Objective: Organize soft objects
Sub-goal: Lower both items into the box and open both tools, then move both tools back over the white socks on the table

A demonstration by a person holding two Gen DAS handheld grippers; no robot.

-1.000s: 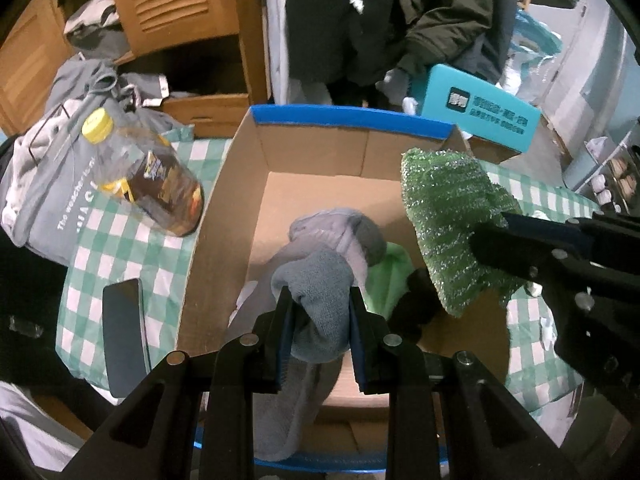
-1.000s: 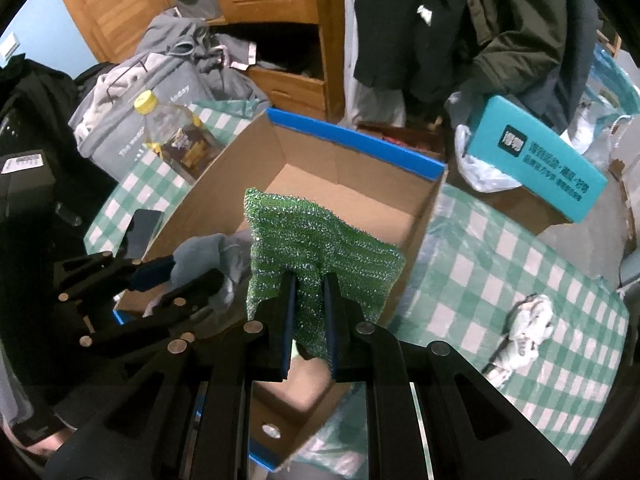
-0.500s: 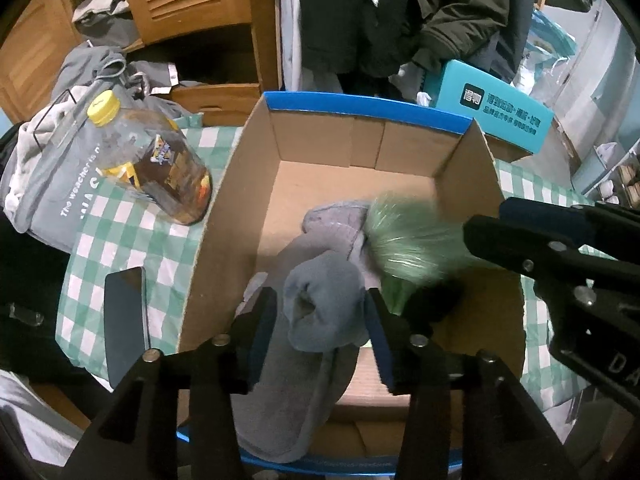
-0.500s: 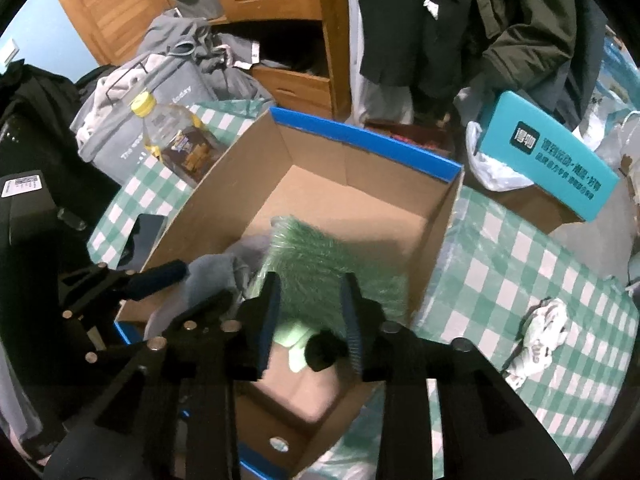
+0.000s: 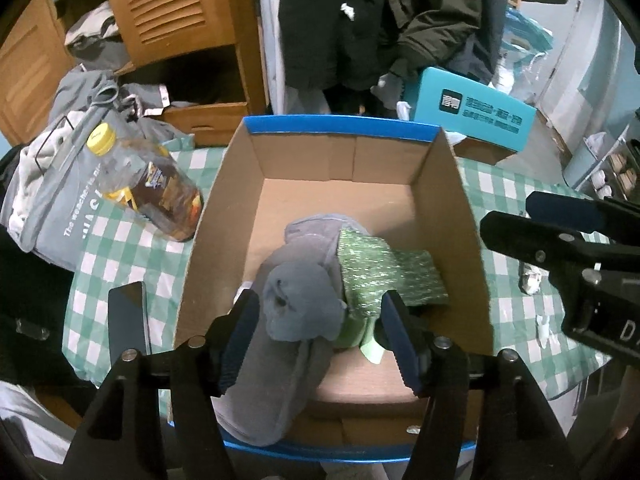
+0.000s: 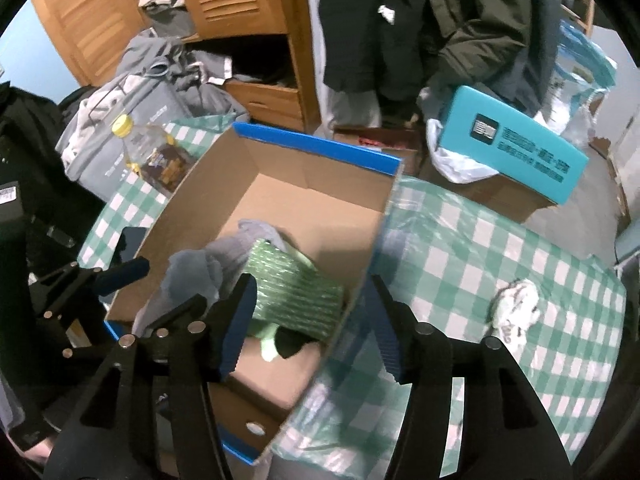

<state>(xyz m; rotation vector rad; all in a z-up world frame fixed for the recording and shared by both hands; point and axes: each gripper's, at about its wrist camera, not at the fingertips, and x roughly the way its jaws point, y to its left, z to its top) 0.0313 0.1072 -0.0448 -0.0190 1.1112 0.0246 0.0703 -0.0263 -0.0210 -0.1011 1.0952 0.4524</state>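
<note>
Lying in the box [image 5: 448, 184] on the counter [image 6: 500, 248], grey sock [image 5: 304, 300] and green cloth [image 5: 384, 276], left hand-held gripper [image 5: 320, 336] and right hand-held gripper [image 6: 312, 328] both just opening, empty.

The near wall of the brown cardboard box with blue-taped rim [image 5: 440, 148] is hidden in the left wrist view behind the black left tongs [image 5: 320, 332], whose arms are cut off by the lower edge. Inside the box, the lower end of the grey knitted sock [image 5: 296, 300] is covered by those tongs, and a pale green soft item [image 5: 370, 350] beneath the glittery green scouring cloth [image 5: 384, 276] is mostly concealed, so its kind cannot be told. In the right wrist view, the crumpled white item [image 6: 516, 308] on the green-checked counter [image 6: 480, 248], right of the box, is blurred. The print on the teal carton [image 6: 516, 144] beyond the box is too smeared to be read.
</note>
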